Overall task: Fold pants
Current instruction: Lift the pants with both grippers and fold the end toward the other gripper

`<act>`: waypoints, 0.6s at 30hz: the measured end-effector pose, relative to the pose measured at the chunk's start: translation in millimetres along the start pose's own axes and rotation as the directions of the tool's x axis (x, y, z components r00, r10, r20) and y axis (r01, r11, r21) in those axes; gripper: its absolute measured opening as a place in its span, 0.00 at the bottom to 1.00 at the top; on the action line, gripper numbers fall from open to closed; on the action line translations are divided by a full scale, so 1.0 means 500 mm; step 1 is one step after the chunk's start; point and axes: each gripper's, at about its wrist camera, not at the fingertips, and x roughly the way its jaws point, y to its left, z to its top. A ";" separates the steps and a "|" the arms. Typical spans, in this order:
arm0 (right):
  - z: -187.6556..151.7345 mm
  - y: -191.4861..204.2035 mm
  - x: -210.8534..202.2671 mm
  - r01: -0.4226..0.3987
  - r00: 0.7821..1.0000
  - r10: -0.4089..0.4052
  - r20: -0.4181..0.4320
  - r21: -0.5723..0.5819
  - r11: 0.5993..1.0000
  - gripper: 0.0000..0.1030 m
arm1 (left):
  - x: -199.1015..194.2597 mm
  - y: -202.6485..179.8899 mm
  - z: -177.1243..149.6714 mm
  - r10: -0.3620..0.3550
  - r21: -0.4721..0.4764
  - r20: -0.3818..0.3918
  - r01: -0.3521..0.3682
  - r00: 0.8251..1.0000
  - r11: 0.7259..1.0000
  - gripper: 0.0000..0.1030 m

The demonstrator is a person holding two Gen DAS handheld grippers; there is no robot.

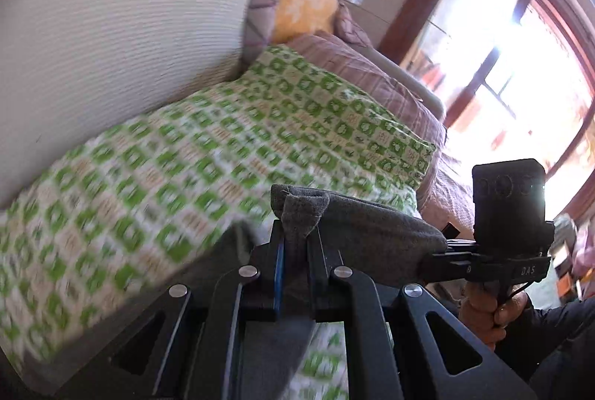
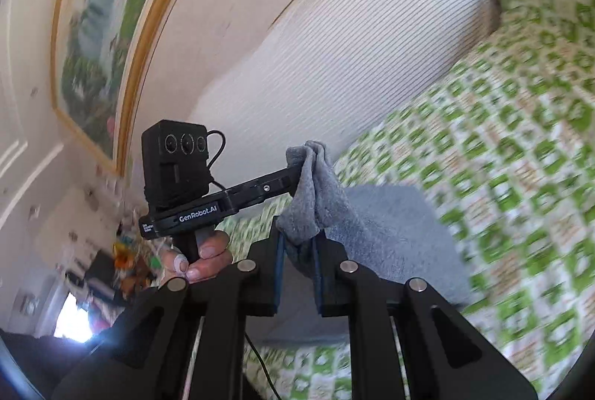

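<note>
I've got the bed (image 1: 156, 177) w/ its green-check cover under everything. The grey pants (image 2: 372, 232) are lifted off it, stretched between both tools, prob. so one edge can carry over for a fold; the rest of the cloth trails down onto the cover. Left hand-held gripper (image 1: 297, 236) is clamped tight on a bunched edge, and the right hand-held gripper (image 2: 300, 244) is pinched on the other bunch. Writing: "GenRobot.AI" on the left unit's body seen from the right cam; "DAS" on the right unit. Background's motion-blurred.

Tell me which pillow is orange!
The orange pillow is the one farthest back, behind the purple striped pillow. The big pillow in front is white.
</note>
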 end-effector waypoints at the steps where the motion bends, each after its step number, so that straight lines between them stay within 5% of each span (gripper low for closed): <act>1: -0.007 0.009 0.010 -0.004 1.000 0.004 -0.016 -0.009 1.000 0.14 | -0.012 0.011 -0.016 0.007 -0.013 0.001 -0.007 1.000 1.000 0.08; 10: -0.109 0.080 0.186 -0.057 0.976 0.042 -0.215 -0.064 0.996 0.14 | -0.099 0.131 -0.169 0.071 -0.163 0.012 -0.068 0.997 0.984 0.08; 18: -0.196 0.072 0.341 -0.038 0.929 0.014 -0.369 -0.059 0.998 0.14 | -0.083 0.248 -0.283 0.082 -0.276 -0.059 -0.095 0.995 0.957 0.09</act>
